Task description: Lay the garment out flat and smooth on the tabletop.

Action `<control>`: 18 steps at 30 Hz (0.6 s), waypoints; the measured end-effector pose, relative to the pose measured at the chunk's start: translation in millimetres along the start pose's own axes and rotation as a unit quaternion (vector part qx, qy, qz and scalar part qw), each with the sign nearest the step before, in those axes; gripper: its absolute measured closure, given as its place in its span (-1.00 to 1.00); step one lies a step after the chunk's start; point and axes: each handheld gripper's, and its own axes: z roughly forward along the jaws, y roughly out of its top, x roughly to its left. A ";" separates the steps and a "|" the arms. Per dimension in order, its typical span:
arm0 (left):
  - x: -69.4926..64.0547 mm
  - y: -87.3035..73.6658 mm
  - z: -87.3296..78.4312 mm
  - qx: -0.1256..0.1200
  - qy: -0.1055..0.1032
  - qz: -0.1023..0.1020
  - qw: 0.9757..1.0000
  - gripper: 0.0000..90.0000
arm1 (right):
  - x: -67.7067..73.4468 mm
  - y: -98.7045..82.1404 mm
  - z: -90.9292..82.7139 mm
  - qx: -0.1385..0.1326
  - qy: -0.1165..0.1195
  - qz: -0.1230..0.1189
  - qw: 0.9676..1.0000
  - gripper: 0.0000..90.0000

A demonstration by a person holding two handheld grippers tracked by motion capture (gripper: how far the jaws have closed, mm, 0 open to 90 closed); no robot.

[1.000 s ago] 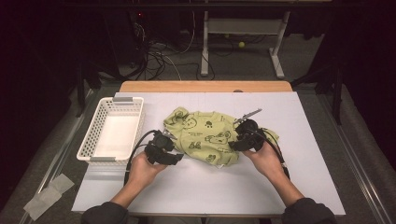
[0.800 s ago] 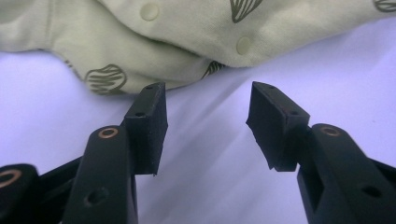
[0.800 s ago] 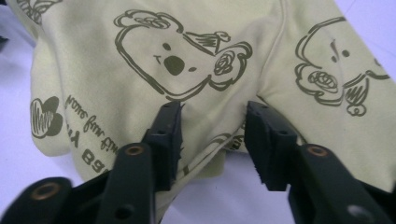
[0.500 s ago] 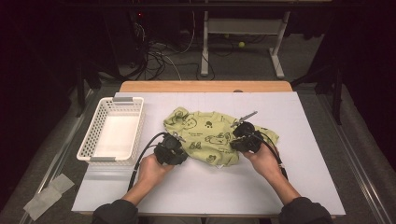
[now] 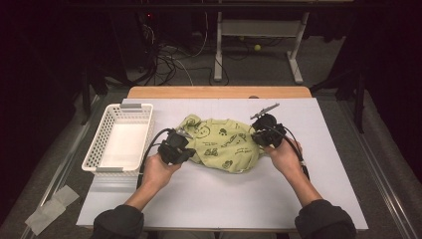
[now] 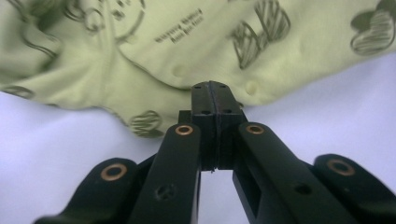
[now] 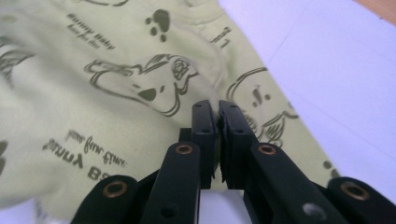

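- Garment position: a pale green baby garment (image 5: 221, 144) printed with dark cartoon animals and small lettering is seen crumpled near the middle of the white counter (image 5: 224, 199), between the two grippers.
- Left gripper (image 5: 180, 148): it is held at the garment's left edge; in the left gripper view its jaws have just been closing and are now pressed together, with the hem of the cloth (image 6: 154, 60) caught at their tips.
- Right gripper (image 5: 260, 135): it is held at the garment's right edge; in the right gripper view its jaws have likewise just been closing and are now nearly together, pinching a fold of the printed fabric (image 7: 116, 79).
- Left side: a white slotted plastic basket (image 5: 140, 115) is placed at the counter's left edge, near the left gripper but apart from it, so little room is left there.
- Right side: a wide strip of bare counter is left between the right gripper and the right edge.
- Near side: a broad bare area is left between the garment and the near edge, crossed by the two forearms in dark sleeves.
- Far side: a narrower bare band is left behind the garment, ending at a wooden edge (image 5: 219, 92).
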 end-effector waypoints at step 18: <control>-11.7 -20.8 46.4 0.040 0.002 0.004 0.999 -0.03 | 3.2 -27.4 0.6 -0.005 0.021 0.021 1.000 0.42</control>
